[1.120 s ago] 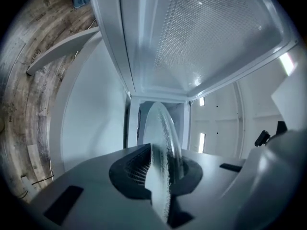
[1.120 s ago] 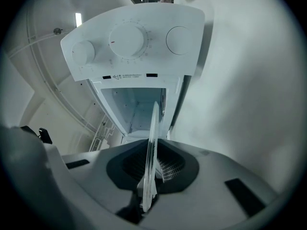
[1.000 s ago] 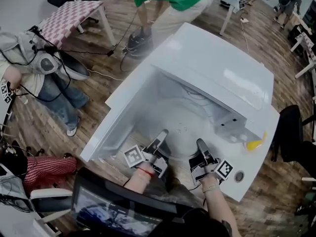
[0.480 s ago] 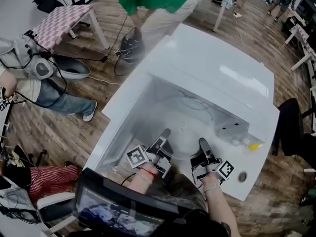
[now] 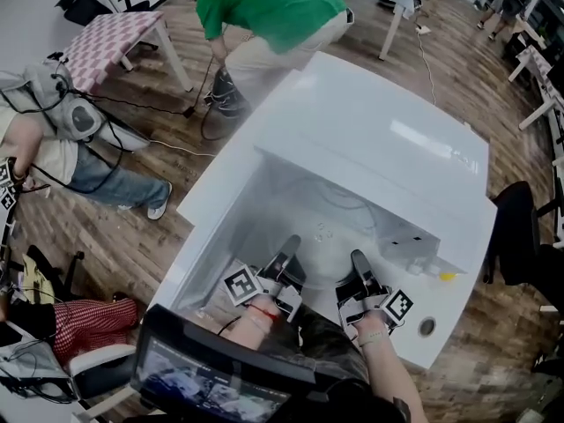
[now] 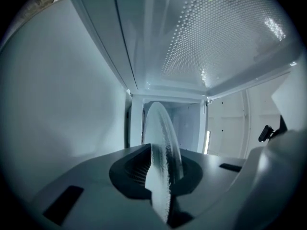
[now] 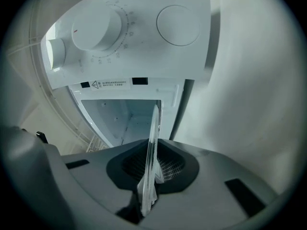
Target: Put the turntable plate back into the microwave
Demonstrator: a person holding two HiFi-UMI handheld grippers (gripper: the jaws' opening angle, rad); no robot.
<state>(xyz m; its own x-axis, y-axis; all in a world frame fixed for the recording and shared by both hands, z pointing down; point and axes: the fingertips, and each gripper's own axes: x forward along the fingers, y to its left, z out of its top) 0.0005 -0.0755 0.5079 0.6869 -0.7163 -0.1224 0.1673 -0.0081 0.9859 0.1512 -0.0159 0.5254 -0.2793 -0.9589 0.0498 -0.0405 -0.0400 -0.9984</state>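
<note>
Pink-and-white checked cloth covered a table at the far left of the head view, and below it a person in a grey hooded top sat on the wooden floor. Further in, a person in a green top bent over behind the white microwave, which filled the middle of the view. Its door stood swung open on the left side, and the left gripper view showed the door's perforated window panel close by.

The left gripper reached into the mouth of the cavity, its jaws clamped on the near left rim of the glass turntable plate; in its own view the plate's frosted edge ran straight between the two ribbed pads. The plate lay flat and pale in the open cavity, between the two grippers, and I could not tell whether it touched the cavity floor.

The right gripper gripped the near right rim in the same way, its jaws closed on the thin glass edge. Just to its right sat the control panel with two round dials. A black chair stood at the far right, apart from the microwave
</note>
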